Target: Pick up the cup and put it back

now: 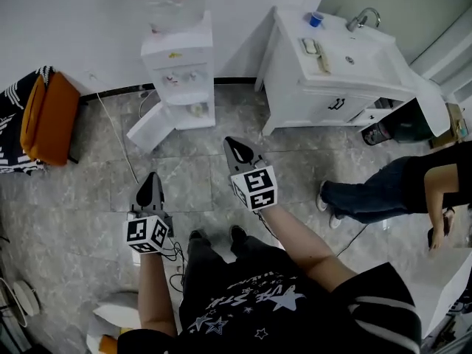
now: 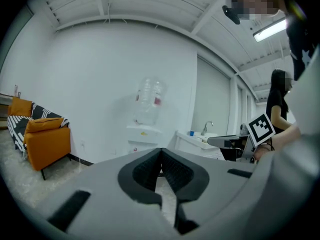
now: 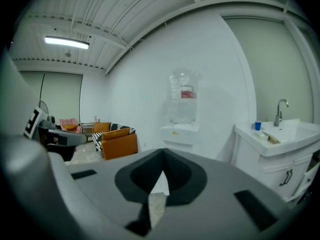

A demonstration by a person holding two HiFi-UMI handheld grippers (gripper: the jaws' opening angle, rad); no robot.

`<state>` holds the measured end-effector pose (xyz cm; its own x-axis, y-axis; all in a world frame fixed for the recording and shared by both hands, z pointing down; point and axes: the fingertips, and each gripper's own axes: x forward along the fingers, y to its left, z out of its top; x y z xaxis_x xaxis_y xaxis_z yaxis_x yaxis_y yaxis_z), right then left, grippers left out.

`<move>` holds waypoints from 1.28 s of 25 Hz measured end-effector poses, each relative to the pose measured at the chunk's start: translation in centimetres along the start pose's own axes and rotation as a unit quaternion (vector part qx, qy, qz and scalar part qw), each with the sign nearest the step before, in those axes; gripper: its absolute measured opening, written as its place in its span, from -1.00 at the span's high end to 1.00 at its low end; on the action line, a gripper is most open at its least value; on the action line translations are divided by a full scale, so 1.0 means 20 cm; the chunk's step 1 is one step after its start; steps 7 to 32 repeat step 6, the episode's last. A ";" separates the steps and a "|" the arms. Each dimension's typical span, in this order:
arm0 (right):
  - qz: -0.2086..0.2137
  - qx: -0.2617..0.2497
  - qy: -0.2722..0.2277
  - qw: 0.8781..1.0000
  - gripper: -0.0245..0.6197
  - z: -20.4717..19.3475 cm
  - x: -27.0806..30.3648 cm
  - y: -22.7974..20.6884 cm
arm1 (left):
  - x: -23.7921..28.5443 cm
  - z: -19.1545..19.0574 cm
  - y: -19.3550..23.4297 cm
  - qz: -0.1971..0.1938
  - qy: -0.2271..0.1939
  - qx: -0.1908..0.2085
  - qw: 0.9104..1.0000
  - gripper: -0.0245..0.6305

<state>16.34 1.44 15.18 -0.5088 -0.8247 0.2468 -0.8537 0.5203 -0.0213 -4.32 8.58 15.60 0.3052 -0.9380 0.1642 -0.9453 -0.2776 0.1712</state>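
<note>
Tiled floor, white wall, and the cup [image 1: 316, 19] sits far off on the sink top [image 1: 376, 50].

Left gripper [image 1: 150, 184] is closed on nothing; right gripper [image 1: 237, 148] is closed too, empty; both are held out over the floor, well apart from the sink; the little blue cup stands upright near the tap [image 1: 363, 18], mouth up, long axis vertical; it looks light and thin-walled, probably plastic, so likely easy to crush or tip; best taken across the middle of its wall, jaws on opposite sides, with a gentle squeeze; the dispenser [image 1: 179, 65] stands off to its left.
</note>
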 end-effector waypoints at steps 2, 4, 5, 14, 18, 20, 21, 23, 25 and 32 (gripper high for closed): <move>0.002 -0.007 -0.005 1.000 0.91 0.06 0.02 0.02 | 0.04 0.02 0.00 -0.006 0.002 0.009 1.000 0.90; 0.003 -0.020 -0.010 1.000 0.91 0.12 0.05 0.03 | 0.08 0.04 0.01 -0.010 0.001 0.006 1.000 0.90; 0.003 -0.027 -0.012 1.000 0.91 0.14 0.07 0.04 | 0.10 0.05 0.01 -0.012 0.001 0.002 1.000 0.90; 0.002 -0.033 -0.015 0.999 0.91 0.17 0.08 0.04 | 0.12 0.06 0.02 -0.014 0.000 -0.002 1.000 0.90; 0.002 -0.033 -0.015 0.999 0.91 0.17 0.08 0.04 | 0.12 0.06 0.02 -0.014 0.000 -0.002 1.000 0.90; 0.002 -0.033 -0.015 0.999 0.91 0.17 0.08 0.04 | 0.12 0.06 0.02 -0.014 0.000 -0.002 1.000 0.90; 0.002 -0.033 -0.015 0.999 0.91 0.17 0.08 0.04 | 0.12 0.06 0.02 -0.014 0.000 -0.002 1.000 0.90; 0.002 -0.033 -0.015 0.999 0.91 0.17 0.08 0.04 | 0.12 0.06 0.02 -0.014 0.000 -0.002 1.000 0.90; 0.002 -0.033 -0.015 0.999 0.91 0.17 0.08 0.04 | 0.12 0.06 0.02 -0.014 0.000 -0.002 1.000 0.90; 0.002 -0.033 -0.015 0.999 0.91 0.17 0.08 0.04 | 0.12 0.06 0.02 -0.014 0.000 -0.002 1.000 0.90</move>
